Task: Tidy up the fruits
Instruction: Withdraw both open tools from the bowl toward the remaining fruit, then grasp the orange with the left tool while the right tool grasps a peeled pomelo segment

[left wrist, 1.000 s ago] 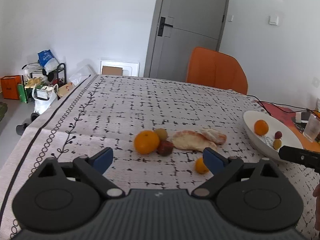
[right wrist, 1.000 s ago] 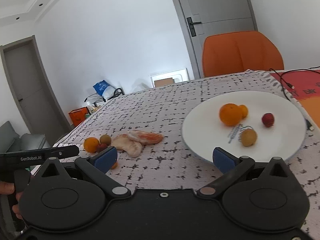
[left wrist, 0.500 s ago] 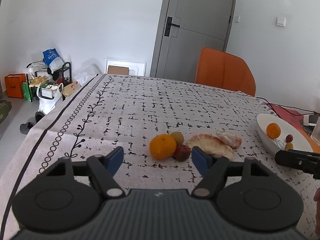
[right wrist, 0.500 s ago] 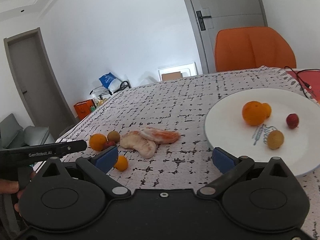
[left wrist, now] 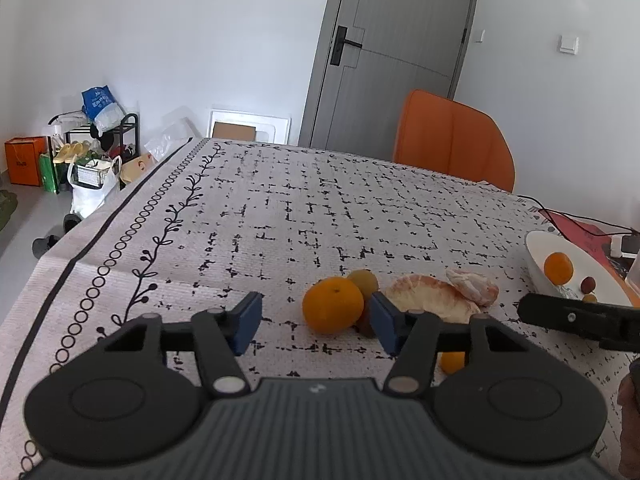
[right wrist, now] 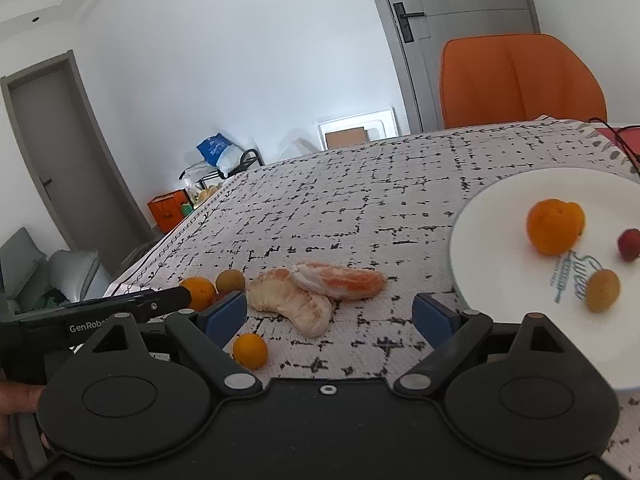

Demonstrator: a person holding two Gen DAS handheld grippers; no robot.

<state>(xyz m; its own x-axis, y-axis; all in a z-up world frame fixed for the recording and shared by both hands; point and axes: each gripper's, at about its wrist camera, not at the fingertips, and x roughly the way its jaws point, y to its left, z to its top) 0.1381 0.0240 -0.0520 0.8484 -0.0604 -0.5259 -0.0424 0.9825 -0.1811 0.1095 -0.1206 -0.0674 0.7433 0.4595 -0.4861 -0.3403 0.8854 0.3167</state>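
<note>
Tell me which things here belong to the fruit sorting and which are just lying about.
Job:
- white plate holding some fruit
- large orange on the cloth
- small orange
- brown fruit
- peeled segments
- left gripper, jaws open
- right gripper, jaws open

Lying about:
- orange chair
- black cable
- floor clutter

Left gripper [right wrist: 188, 298] side: white lettering is reading "GenRobo", the remainder being cut off behind the right gripper's frame.
Plate [right wrist: 500, 216] centre: teal script is reading "Swee", the end running out of view; smaller print under it is staying too blurred to read.
Blue bag [left wrist: 100, 104] on the rack: print is showing but not resolving into readable words.
Orange box [left wrist: 24, 160] on the floor: a dark mark is showing, unreadable.
</note>
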